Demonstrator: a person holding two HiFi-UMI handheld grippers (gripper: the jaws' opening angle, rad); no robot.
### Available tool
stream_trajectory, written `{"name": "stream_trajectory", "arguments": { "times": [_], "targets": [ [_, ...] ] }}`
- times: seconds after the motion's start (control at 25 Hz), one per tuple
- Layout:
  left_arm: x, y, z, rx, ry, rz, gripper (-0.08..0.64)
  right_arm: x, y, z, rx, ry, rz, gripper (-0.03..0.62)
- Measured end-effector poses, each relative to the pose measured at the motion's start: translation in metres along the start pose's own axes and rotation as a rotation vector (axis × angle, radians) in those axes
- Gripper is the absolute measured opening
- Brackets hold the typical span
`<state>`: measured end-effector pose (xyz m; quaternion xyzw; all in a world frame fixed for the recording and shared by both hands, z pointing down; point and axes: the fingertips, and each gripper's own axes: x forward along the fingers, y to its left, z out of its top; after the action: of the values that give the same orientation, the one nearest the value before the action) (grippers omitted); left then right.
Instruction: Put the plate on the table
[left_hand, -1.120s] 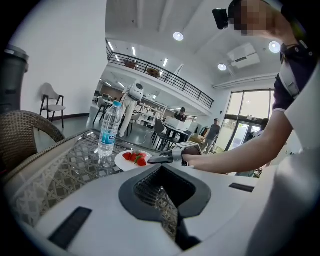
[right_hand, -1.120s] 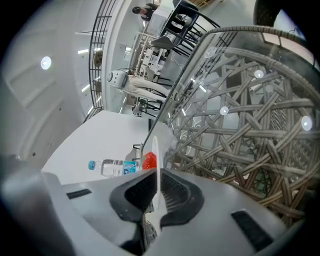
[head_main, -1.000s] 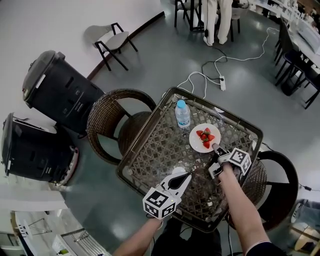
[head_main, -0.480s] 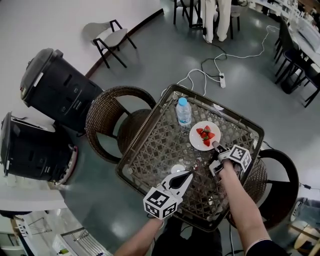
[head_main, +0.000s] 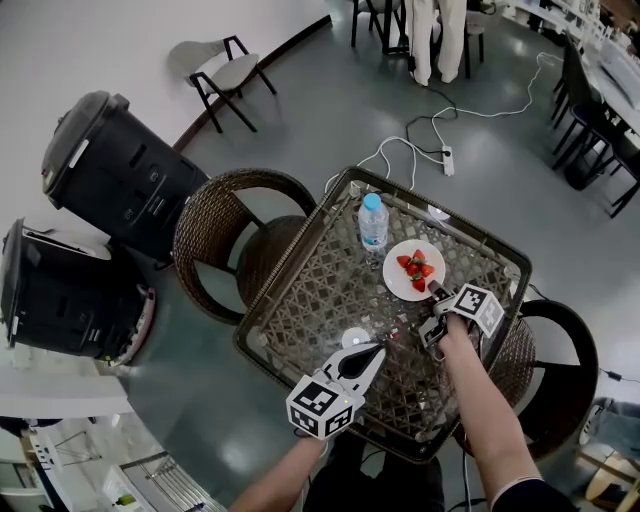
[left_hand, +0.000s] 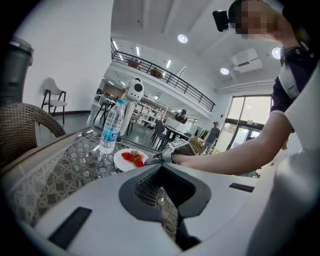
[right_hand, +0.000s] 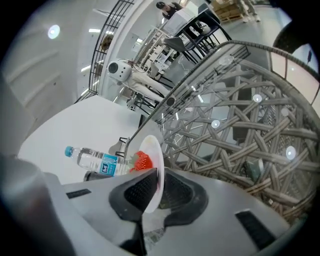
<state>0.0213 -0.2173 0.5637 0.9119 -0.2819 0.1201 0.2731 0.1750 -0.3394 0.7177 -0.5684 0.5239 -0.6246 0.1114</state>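
A white plate (head_main: 410, 278) with several strawberries (head_main: 414, 268) is at the far right part of the glass-topped wicker table (head_main: 300, 300), beside an upright water bottle (head_main: 373, 222). My right gripper (head_main: 436, 290) is shut on the plate's near rim; the right gripper view shows that plate (right_hand: 152, 165) edge-on between the jaws, with a strawberry (right_hand: 142, 161) and the bottle (right_hand: 95, 159) behind. I cannot tell whether the plate touches the glass. My left gripper (head_main: 378, 348) is shut and empty over the table's near side. From the left gripper view, the plate (left_hand: 124, 160) lies ahead.
A small white disc (head_main: 355, 337) lies on the glass by the left gripper's tip. Wicker chairs stand at the table's left (head_main: 225, 235) and right (head_main: 560, 370). Two black bins (head_main: 120, 170) are farther left. A power strip with cable (head_main: 446, 160) lies on the floor beyond.
The right gripper keeps its hold on the plate's rim and has edged slightly away from me. The left gripper has barely moved.
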Motion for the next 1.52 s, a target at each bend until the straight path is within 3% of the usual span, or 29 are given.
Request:
{"name": "stream_trajectory", "arguments": {
  "times": [0.44,1.04,1.52],
  "targets": [
    [-0.004,0.0,-0.004,-0.002,0.008,-0.004,0.008,0.002,-0.004,0.001,-0.115,0.011,-0.119,0.045],
    [-0.016,0.005,-0.001,0.0,-0.004,0.01,0.008,0.004,-0.002,0.001,-0.4,0.039,-0.274,0.075],
    [-0.026,0.007,-0.001,-0.005,-0.018,0.021,0.008,0.0,0.001,0.011,-0.51,0.03,-0.326,0.089]
  ]
}}
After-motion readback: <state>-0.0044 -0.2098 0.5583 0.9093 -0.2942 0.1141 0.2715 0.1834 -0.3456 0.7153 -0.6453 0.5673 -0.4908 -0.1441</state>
